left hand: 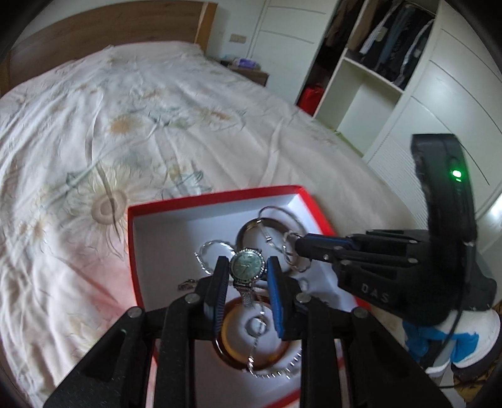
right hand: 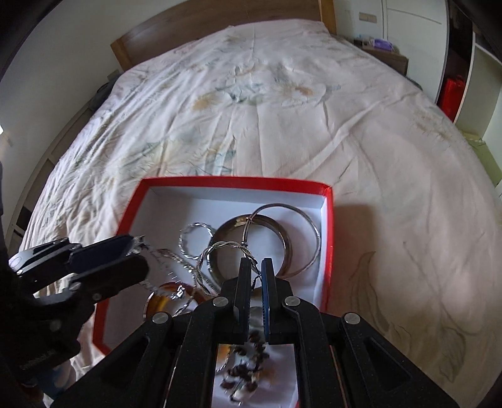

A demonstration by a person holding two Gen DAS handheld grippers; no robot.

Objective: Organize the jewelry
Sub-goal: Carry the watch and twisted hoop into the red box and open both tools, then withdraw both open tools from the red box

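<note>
A red box [left hand: 219,196] with a white inside lies on the bed and holds several pieces of jewelry. My left gripper [left hand: 247,266] is shut on a watch [left hand: 247,266] with a green dial and holds it above the box; it also shows in the right wrist view [right hand: 135,246]. My right gripper [right hand: 255,270] is shut on a twisted silver bangle [right hand: 219,248]; it also shows in the left wrist view [left hand: 298,246]. Silver bangles [right hand: 288,238], an amber bangle [left hand: 251,361], a chain and dark beads [right hand: 248,367] lie in the box [right hand: 232,180].
The bed [left hand: 125,110] has a pale floral sheet and a wooden headboard [left hand: 103,28]. A white wardrobe [left hand: 392,62] with hanging clothes stands to the right. A bedside table [right hand: 389,56] stands by the bed's far side.
</note>
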